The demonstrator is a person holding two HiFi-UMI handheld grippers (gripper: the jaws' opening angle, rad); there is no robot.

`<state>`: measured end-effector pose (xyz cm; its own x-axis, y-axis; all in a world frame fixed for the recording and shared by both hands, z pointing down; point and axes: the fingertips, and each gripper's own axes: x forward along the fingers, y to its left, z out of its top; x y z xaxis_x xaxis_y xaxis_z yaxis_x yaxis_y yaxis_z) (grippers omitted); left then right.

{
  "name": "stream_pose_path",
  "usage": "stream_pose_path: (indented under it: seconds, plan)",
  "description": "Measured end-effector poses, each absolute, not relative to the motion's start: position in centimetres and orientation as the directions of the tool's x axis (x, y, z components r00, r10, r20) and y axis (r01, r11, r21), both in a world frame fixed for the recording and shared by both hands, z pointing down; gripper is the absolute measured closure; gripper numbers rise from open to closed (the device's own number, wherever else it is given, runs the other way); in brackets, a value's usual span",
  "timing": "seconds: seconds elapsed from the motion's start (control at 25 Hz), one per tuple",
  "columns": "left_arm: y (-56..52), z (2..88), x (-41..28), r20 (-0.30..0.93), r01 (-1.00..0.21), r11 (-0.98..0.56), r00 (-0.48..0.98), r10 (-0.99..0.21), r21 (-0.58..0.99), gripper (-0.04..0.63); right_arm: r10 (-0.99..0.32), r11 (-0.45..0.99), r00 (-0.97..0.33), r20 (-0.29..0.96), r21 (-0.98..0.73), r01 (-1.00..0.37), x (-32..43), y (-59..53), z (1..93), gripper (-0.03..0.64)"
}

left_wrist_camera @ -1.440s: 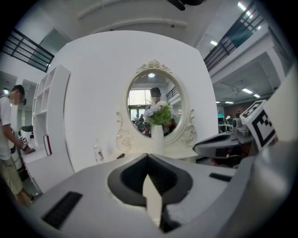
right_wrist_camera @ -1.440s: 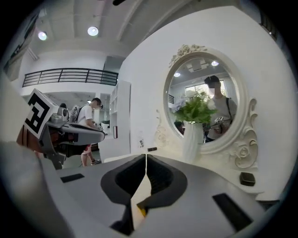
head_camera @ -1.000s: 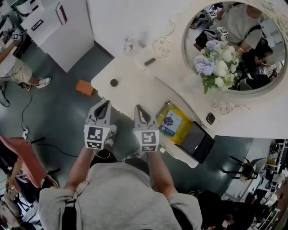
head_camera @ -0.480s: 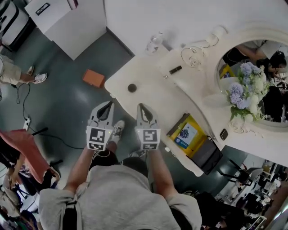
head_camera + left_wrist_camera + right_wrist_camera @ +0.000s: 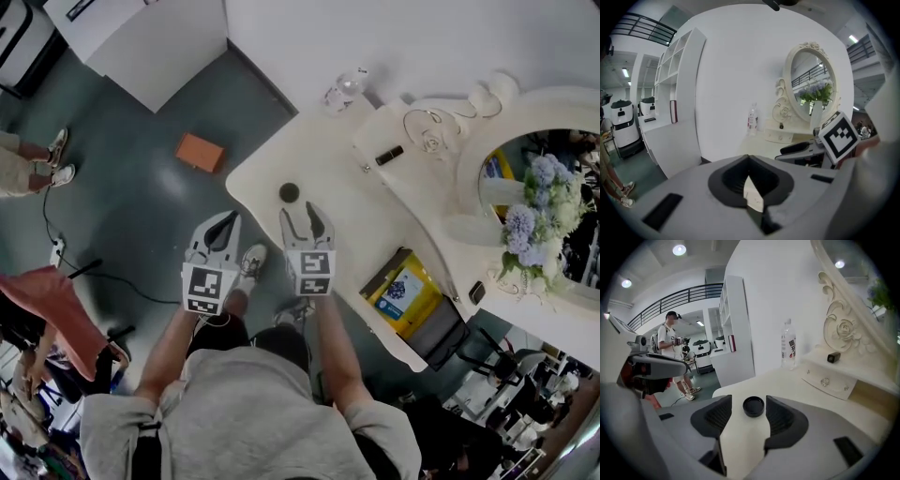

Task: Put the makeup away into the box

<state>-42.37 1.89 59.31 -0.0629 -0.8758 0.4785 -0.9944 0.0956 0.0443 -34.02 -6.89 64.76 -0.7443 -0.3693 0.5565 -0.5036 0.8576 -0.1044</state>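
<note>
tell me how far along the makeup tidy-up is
Done: nothing visibly. The round black compact lies on the table, the dark tube on the raised shelf, both outside the yellow box. In hand: right tongs opening, aimed at the compact, not touching; left tongs shut, empty. Left: both items.

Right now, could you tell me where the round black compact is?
The compact lies on the dressing table near its left edge in the head view, just beyond the right gripper, whose opening jaws hold nothing.
</note>
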Motion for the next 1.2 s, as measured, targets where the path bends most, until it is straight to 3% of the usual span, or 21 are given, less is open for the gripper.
stream_pose_path:
  seconds: [0.28,0.72,1.2]
  plan:
    - [1.2,61.0,-43.9,0.497,-0.992,0.114,-0.069,-0.865,0.061,0.595,-0.338,0.862,-0.710,0.618,-0.099,-0.497,-35.9,-8.2,67.8,0.367]
    - [1.6,62.2,-44.8,0.519,-0.987,0.142,-0.086,-0.850,0.070,0.595,-0.331,0.869,-0.661,0.674,-0.057,-0.492,-36.9,-9.3,69.8,0.376]
    - [1.5,60.4,-44.1,0.494,-0.992,0.118,-0.077,-0.866,0.053,0.594,-0.348,0.863,-0.684,0.641,-0.067,-0.501,-35.8,-8.8,67.3,0.399]
